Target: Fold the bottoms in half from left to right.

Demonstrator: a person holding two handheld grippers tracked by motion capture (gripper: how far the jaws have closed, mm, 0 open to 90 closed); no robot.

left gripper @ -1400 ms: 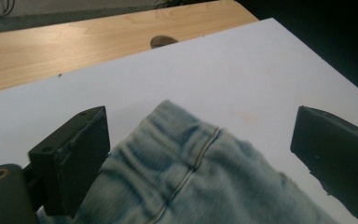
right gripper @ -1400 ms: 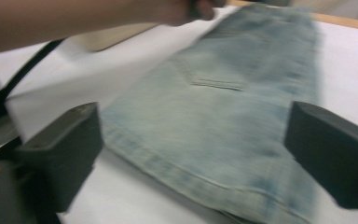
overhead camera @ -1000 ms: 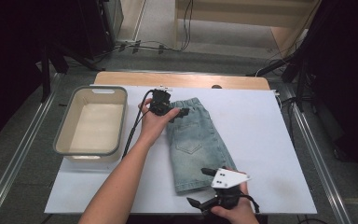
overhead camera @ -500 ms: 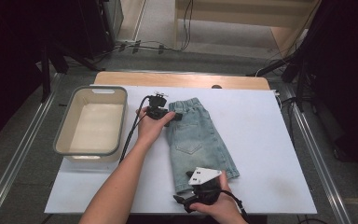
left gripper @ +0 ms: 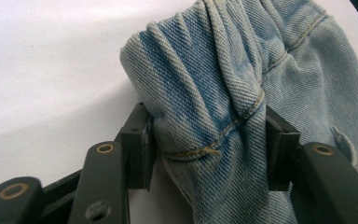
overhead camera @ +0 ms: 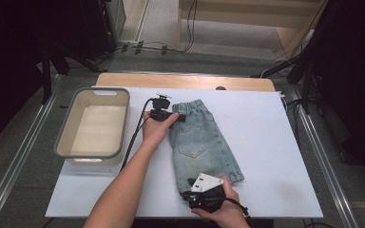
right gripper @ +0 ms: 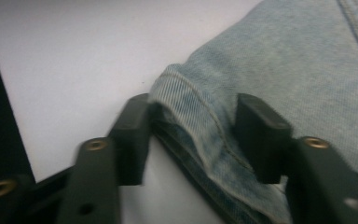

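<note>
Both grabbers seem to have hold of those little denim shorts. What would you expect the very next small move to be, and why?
Probably lifting both ends together. The left gripper has the waistband of the denim shorts bunched between its jaws, and the right gripper pinches the leg hem. The shorts lie flat on the white table, beside the tub, a likely destination.

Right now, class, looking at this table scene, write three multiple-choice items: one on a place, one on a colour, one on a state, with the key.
1. Where is the tub relative to the denim shorts?
A. to their left
B. to their right
C. on top of them

2. What colour are the shorts?
A. red
B. light blue
C. black

3. How do the left gripper jaws stand?
A. wide open, away from the cloth
B. around a bunched fold of denim
C. holding the tub's rim

Key: 1 A, the high view shows the tub left of the shorts; 2 B, faded blue denim; 3 B, cloth sits bunched between both jaws.
</note>
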